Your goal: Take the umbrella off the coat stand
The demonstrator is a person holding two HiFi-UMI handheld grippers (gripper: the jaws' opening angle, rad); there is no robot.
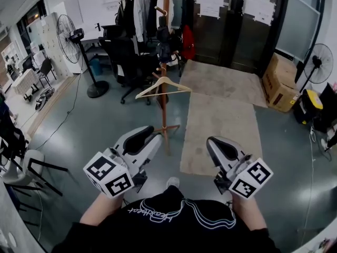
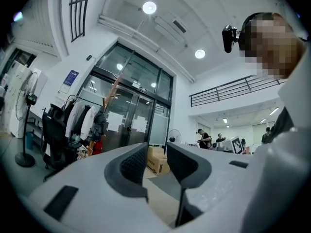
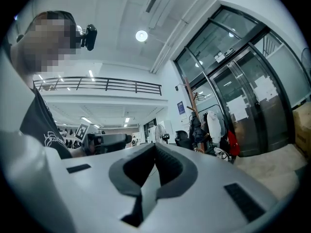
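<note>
L gripper (image 1: pixel 156 139) spread, empty; R gripper (image 1: pixel 211 142) pressed together. Door papers (image 1: pixel 210 1) too small to read. Bare floor (image 1: pixel 100 125) btwn grippers & coat stand (image 1: pixel 165 62).

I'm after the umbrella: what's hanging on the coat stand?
A wooden hanger hangs low on the coat stand. Higher up, dark items hang bunched against the pole; they overlap each other, so what each one is cannot be told.
</note>
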